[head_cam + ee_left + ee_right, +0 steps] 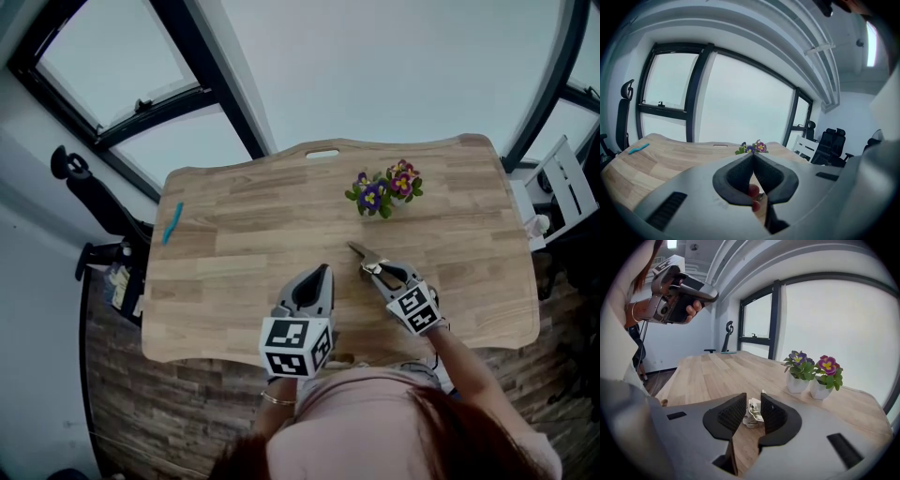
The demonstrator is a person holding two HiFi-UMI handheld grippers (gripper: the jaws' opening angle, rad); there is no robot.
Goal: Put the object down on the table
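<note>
A wooden table (234,244) carries flower pots (386,195) and a teal item (172,223).

Hand-held gripper (753,156), jaws together, flowers (752,148) on table (656,154)

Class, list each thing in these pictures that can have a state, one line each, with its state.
left gripper: jaws shut, empty, held up.
right gripper: jaws apart around the metal object.
metal object: between those jaws; unclear whether it rests on the table.
potted flowers: upright, in bloom.
teal pen: lying flat near the table's edge.
</note>
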